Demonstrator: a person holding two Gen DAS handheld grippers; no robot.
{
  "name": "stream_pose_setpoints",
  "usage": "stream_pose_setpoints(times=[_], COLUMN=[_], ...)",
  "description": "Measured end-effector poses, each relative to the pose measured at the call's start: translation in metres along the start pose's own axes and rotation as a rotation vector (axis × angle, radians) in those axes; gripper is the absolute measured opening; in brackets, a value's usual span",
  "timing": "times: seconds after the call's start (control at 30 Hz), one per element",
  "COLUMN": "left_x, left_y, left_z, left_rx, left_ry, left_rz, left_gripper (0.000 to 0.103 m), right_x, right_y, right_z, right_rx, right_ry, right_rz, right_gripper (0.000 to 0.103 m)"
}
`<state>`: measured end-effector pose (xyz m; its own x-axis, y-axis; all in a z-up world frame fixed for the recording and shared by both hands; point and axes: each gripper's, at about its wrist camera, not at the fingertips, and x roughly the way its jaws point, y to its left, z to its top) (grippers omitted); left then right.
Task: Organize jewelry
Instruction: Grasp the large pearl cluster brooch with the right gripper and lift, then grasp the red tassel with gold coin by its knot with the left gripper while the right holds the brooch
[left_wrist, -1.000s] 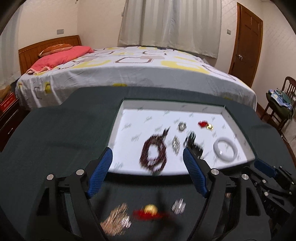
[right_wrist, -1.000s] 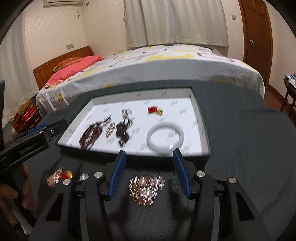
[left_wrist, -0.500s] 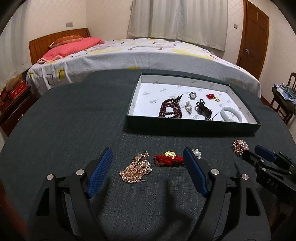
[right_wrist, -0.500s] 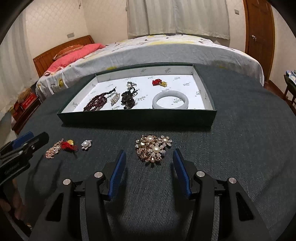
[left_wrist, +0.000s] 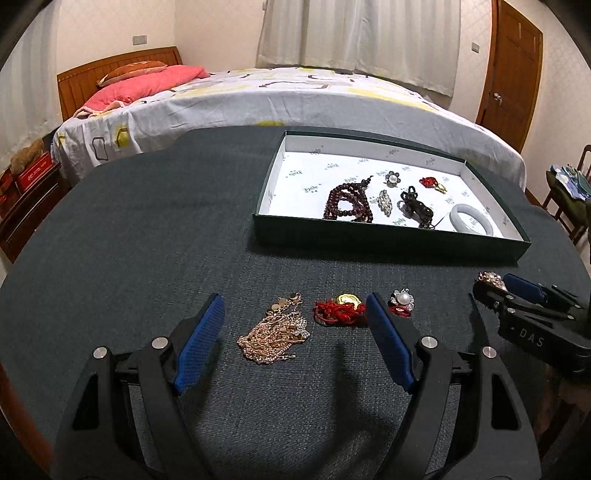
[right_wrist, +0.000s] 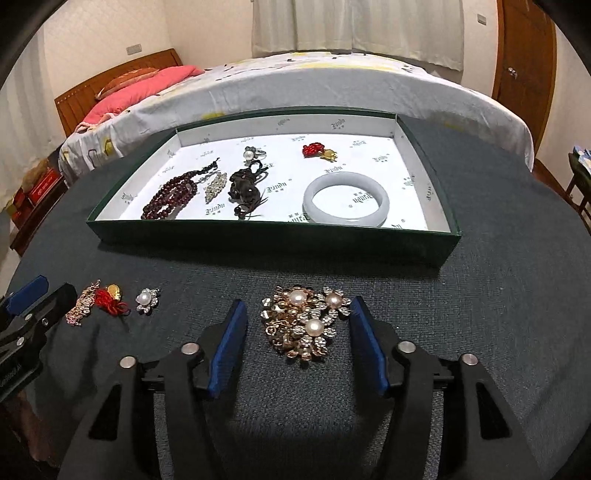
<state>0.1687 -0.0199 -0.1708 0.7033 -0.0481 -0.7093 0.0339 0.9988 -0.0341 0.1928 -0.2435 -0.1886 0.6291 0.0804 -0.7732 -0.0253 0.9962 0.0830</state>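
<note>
Both grippers have pulled back from the tray: the right gripper (right_wrist: 295, 325) now brackets the pearl brooch (right_wrist: 304, 325), wide open, holding nothing; the left gripper (left_wrist: 293, 332) (equally open) frames the gold chain (left_wrist: 275, 334). Beyond, the tray (right_wrist: 266, 240) awaits them.

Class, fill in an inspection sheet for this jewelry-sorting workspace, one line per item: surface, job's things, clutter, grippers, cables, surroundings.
Surface: dark fabric-covered table.
Job's things: green box holding bead bracelet, pale bangle, dark figurine, pearl ring, red charm. Loose on the table: pearl brooch, gold chain pile, red cord charm, small pearl flower.
Clutter: nothing seen.
Grippers: left gripper open, astride the gold chain pile; right gripper open, astride the pearl brooch.
Cables: nothing seen.
Surroundings: bed, door, curtain.
</note>
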Motion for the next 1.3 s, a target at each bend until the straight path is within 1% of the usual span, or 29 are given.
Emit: stream_pose_setpoints(times=[0.23,0.27,0.3,0.33,0.37,0.47,0.73,0.93,1.03,1.13,1.23,1.3], left_x=[0.002,0.003,0.003,0.005,0.005,0.007,0.009,0.009,0.008,0.009,0.011,0.012], left_y=[-0.001,-0.001,0.0,0.0,0.001,0.003,0.003,-0.002,-0.007,-0.013,-0.019,-0.025], left_z=[-0.001,-0.001,-0.001,-0.001,-0.001,-0.002,-0.003,-0.004,-0.003,-0.003,-0.002,-0.001], left_rx=[0.003,0.002,-0.001,-0.003,-0.006,-0.01,-0.002,0.005,0.016,0.025,0.032,0.04], left_ry=[0.005,0.005,0.007,0.008,0.009,0.016,0.017,0.022,0.018,0.026,0.039,0.042], left_rz=[0.004,0.005,0.007,0.008,0.009,0.012,0.015,-0.006,-0.011,-0.02,-0.035,-0.046], left_gripper=[0.077,0.077,0.077,0.077,0.077,0.077,0.077,0.076,0.075,0.067,0.065,0.061], right_x=[-0.005,-0.007,-0.009,-0.012,-0.011,-0.009,-0.015,-0.022,-0.024,-0.025,-0.025,-0.025], right_y=[-0.006,-0.007,-0.007,-0.008,-0.008,-0.012,-0.016,-0.021,-0.024,-0.027,-0.028,-0.03], right_z=[-0.003,-0.003,-0.003,-0.003,-0.003,-0.005,-0.008,-0.008,-0.008,-0.009,-0.01,-0.011], right_rx=[0.024,0.028,0.029,0.027,0.024,0.04,0.061,0.072,0.08,0.086,0.092,0.099], right_ry=[-0.01,-0.017,-0.022,-0.029,-0.02,-0.008,-0.03,-0.045,-0.049,-0.05,-0.051,-0.051], right_rz=[0.034,0.039,0.04,0.038,0.041,0.059,0.077,0.078,0.08,0.088,0.097,0.105], right_gripper=[0.045,0.042,0.033,0.031,0.026,0.022,0.021,0.021,0.021,0.021,0.021,0.021])
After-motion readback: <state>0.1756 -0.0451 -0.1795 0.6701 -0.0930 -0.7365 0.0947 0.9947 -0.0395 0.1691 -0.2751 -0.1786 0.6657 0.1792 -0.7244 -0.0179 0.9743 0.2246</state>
